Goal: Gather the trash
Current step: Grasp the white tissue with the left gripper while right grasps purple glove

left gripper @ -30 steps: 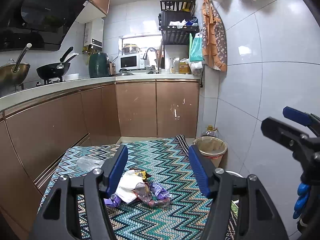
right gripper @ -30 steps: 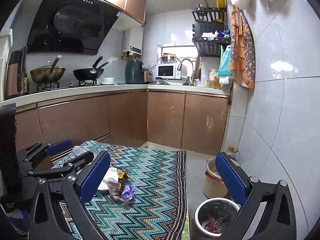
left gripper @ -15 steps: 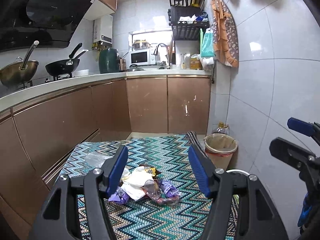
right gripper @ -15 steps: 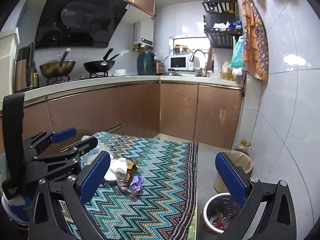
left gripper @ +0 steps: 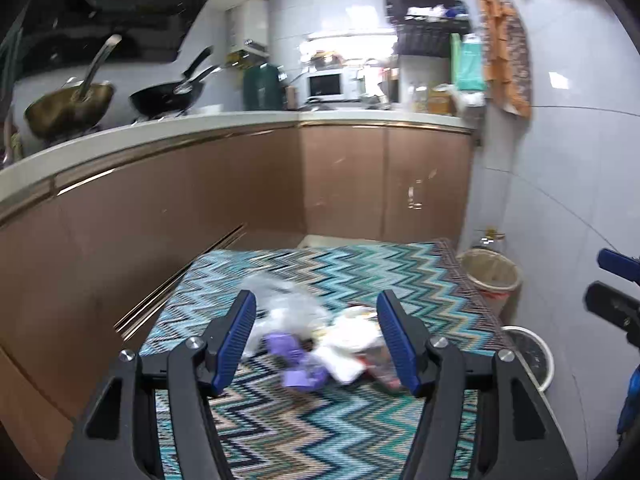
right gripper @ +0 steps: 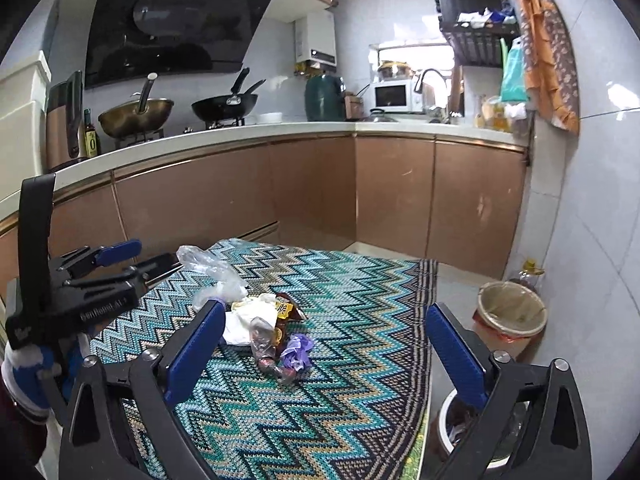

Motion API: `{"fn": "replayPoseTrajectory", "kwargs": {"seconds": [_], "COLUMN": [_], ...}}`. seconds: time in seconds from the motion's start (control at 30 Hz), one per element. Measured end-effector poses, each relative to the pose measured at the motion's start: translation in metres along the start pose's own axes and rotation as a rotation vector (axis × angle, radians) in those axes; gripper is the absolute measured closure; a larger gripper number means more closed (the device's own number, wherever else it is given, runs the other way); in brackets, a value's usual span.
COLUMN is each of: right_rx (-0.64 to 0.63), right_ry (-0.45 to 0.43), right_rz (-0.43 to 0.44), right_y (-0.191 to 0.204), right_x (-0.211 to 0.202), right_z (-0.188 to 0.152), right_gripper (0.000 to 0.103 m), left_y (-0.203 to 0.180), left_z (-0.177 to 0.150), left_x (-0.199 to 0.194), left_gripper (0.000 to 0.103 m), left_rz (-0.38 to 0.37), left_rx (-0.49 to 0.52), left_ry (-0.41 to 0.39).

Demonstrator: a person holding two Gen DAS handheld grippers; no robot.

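A heap of trash (right gripper: 267, 326) lies on the zigzag rug (right gripper: 352, 292): a clear plastic bag (right gripper: 212, 270), white paper, a brown snack wrapper (right gripper: 285, 310), a crushed bottle and purple scraps (right gripper: 297, 350). The left wrist view shows it blurred (left gripper: 320, 342). My left gripper (left gripper: 316, 340) is open and empty, above and short of the heap; it also shows in the right wrist view (right gripper: 120, 268). My right gripper (right gripper: 324, 354) is open and empty, farther back. A white bin (right gripper: 452, 420) with trash and a lined bin (right gripper: 512, 312) stand right of the rug.
Brown kitchen cabinets (right gripper: 312, 196) run along the left and back. A tiled wall (right gripper: 592, 240) closes the right side. A bottle (right gripper: 530, 274) stands behind the lined bin. Pans sit on the stove (right gripper: 180, 114).
Both grippers have moved forward and lower toward the heap, which now looks larger. The left view has swung left and is blurred. Both stay open.
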State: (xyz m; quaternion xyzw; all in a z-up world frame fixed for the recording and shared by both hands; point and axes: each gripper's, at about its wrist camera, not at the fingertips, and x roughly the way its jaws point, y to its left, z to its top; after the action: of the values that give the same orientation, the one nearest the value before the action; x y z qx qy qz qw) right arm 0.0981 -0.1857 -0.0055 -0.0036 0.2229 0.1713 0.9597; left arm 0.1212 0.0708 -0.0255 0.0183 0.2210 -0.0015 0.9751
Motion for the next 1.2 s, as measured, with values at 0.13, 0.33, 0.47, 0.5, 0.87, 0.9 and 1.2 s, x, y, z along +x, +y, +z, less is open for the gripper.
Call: {"fn": "replayPoseTrajectory", "kwargs": {"seconds": [0.13,0.33,0.47,0.5,0.87,0.9,1.2], "right_rx": [0.007,0.036,0.054,0.057,0.111,0.116,0.129], "right_ry": [0.036,0.165,0.248,0.267,0.405,0.416,0.468], "right_rz": [0.030,0.097,0.125,0.129,0.189,0.200,0.246], "right_y": [-0.002,0.000,0.002,0.002,-0.001,-0.001,0.002], "right_x": [0.024,0.076,0.106,0.115,0.183,0.189,0.218], "right_z": [-0.001,-0.015,-0.030,-0.033,-0.058,-0.060,-0.068], "right_gripper": [0.011,0.028,0.033,0.035,0.040,0.040,0.045], "left_y": [0.026,0.031,0.019,0.016,0.006,0.004,-0.009], "left_z": [-0.008,-0.038,-0.056,-0.058,-0.039,-0.037,-0.039], "left_x": [0.013,0.050,0.072,0.077,0.136,0.140,0.179], "left_gripper": [0.042,0.042,0.043,0.043,0.056,0.056,0.058], "left_rz": [0.020,-0.067,-0.153,-0.175,-0.373,-0.388,-0.427], "left_rx": [-0.033,-0.041,-0.026,-0.023,-0.021,-0.015,0.049], "left_ry": [0.024,0.127,0.189,0.195,0.226,0.226,0.298]}}
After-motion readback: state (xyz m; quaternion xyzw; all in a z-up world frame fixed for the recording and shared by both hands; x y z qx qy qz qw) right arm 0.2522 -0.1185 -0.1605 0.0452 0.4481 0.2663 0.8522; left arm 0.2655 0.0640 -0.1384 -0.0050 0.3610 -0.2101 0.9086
